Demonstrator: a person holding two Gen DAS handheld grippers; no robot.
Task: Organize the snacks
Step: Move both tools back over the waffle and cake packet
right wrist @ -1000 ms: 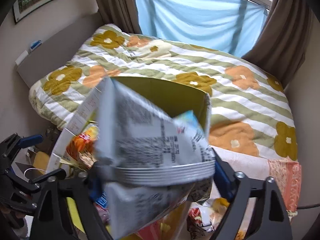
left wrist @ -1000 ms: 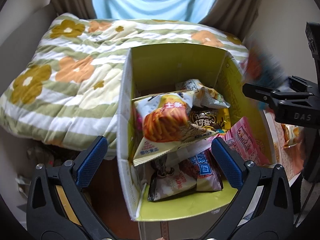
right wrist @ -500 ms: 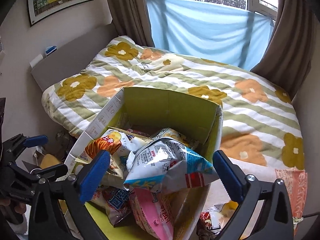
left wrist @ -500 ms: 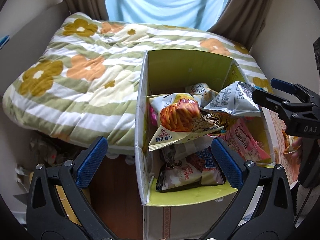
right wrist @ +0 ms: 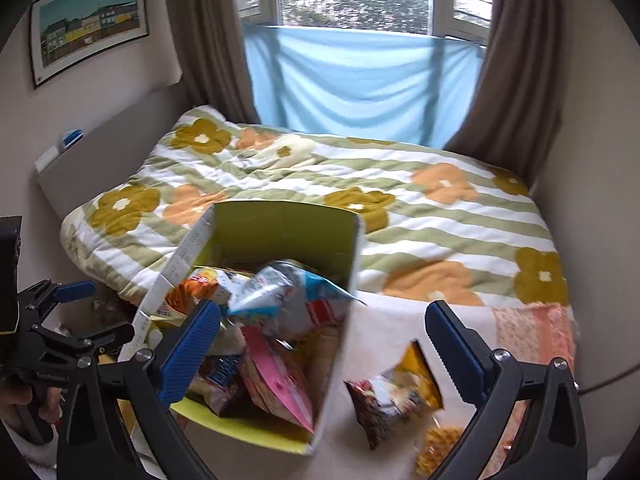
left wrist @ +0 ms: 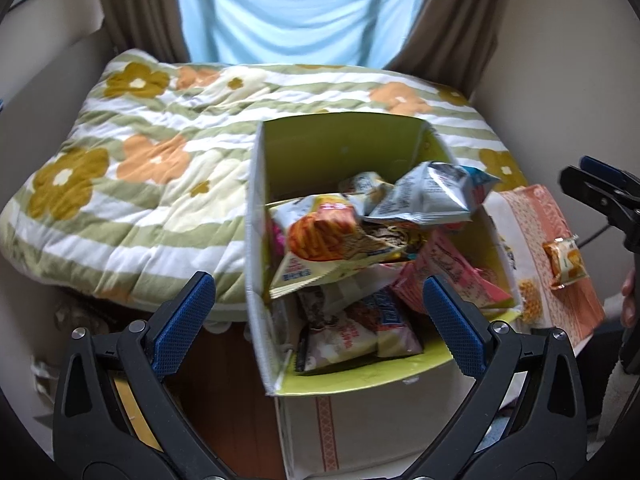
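An open cardboard box (left wrist: 340, 152) (right wrist: 280, 228) with a yellow-green inside stands at the foot of the bed, piled with snack bags. A silver-blue bag (left wrist: 428, 196) (right wrist: 288, 300) lies loose on top, beside an orange fries bag (left wrist: 320, 232) and a pink pack (left wrist: 452, 276). My right gripper (right wrist: 323, 320) (left wrist: 592, 178) is open and empty, above the box's right wall. My left gripper (left wrist: 318, 300) (right wrist: 92, 312) is open and empty over the box's near edge. More packets (right wrist: 396, 392) (left wrist: 566, 260) lie on the patterned cloth to the right of the box.
A bed with a flowered, striped quilt (left wrist: 140, 168) fills the space behind and left of the box. Brown curtains (right wrist: 516, 80) and a blue cloth (right wrist: 360, 80) cover the window. Wooden floor (left wrist: 224, 392) shows left of the box. A hand (right wrist: 40, 396) holds the left gripper.
The right gripper let go of the silver-blue bag, which now lies in the box, and drew back up and to the right. The left gripper rose a little.
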